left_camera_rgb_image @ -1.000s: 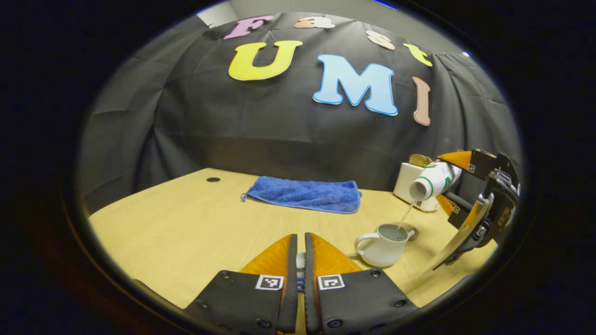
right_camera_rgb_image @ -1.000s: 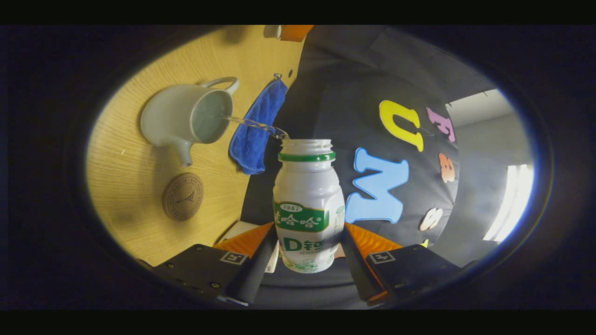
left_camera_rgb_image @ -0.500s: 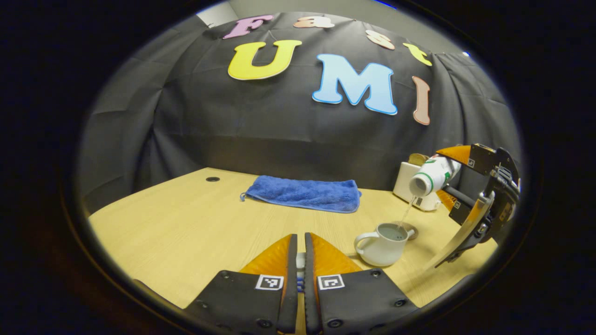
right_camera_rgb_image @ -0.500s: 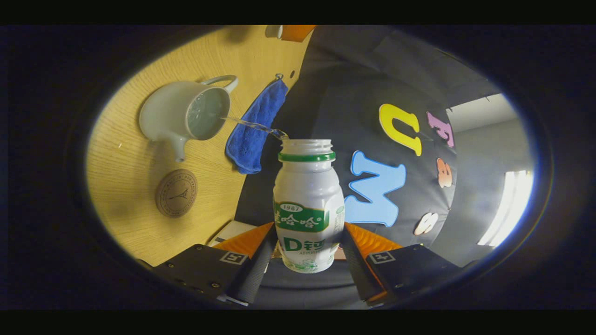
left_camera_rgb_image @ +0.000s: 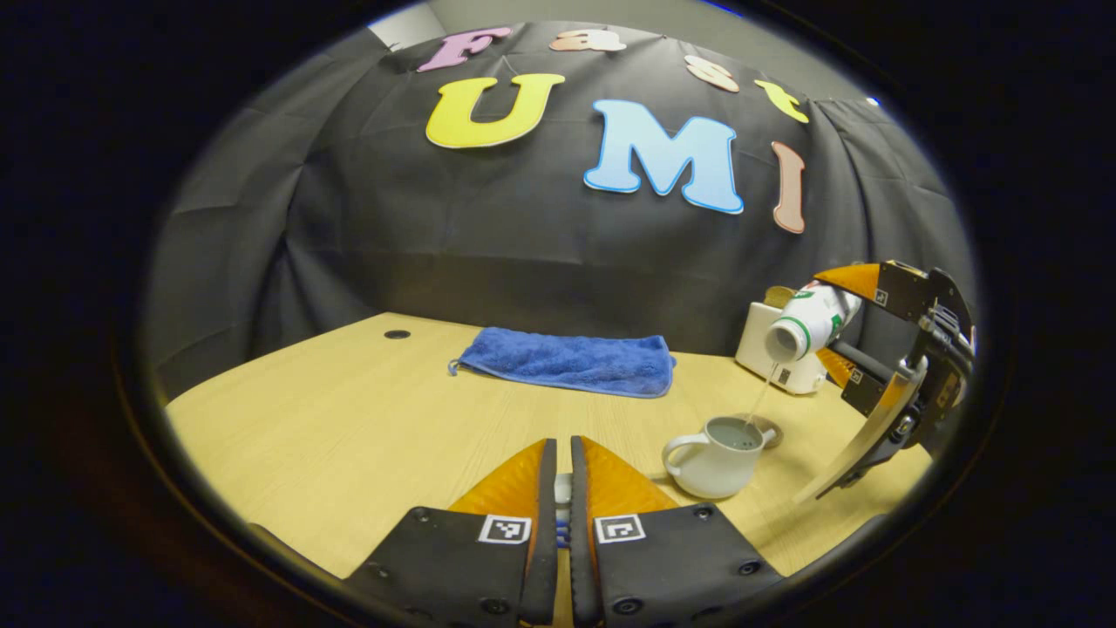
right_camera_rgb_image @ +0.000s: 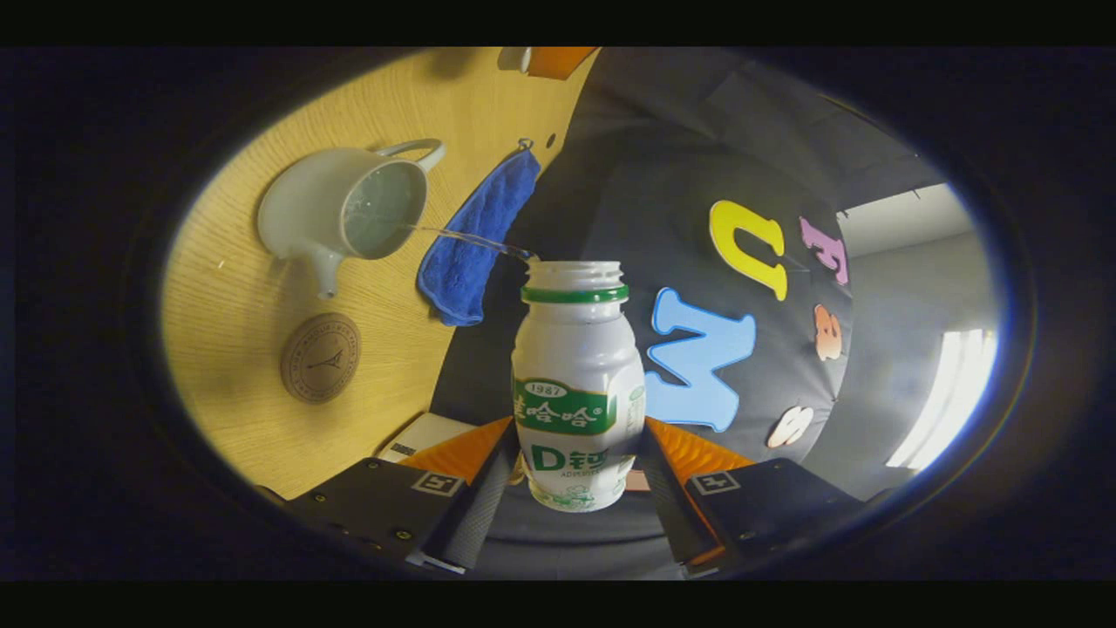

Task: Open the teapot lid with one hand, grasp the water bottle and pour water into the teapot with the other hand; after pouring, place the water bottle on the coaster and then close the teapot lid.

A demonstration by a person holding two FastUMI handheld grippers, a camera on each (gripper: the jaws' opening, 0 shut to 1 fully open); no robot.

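Right claw (right_camera_rgb_image: 575, 488) gripping tilted water bottle (right_camera_rgb_image: 577, 384), above teapot (right_camera_rgb_image: 336, 214)

Whatever the left tongs (left_camera_rgb_image: 562, 475) pinch is nearly hidden between their fingers, the white box (left_camera_rgb_image: 779, 353) sits partly behind the tilted bottle (left_camera_rgb_image: 806, 320), and the coaster (left_camera_rgb_image: 767, 429) peeks from behind the teapot (left_camera_rgb_image: 717, 455).
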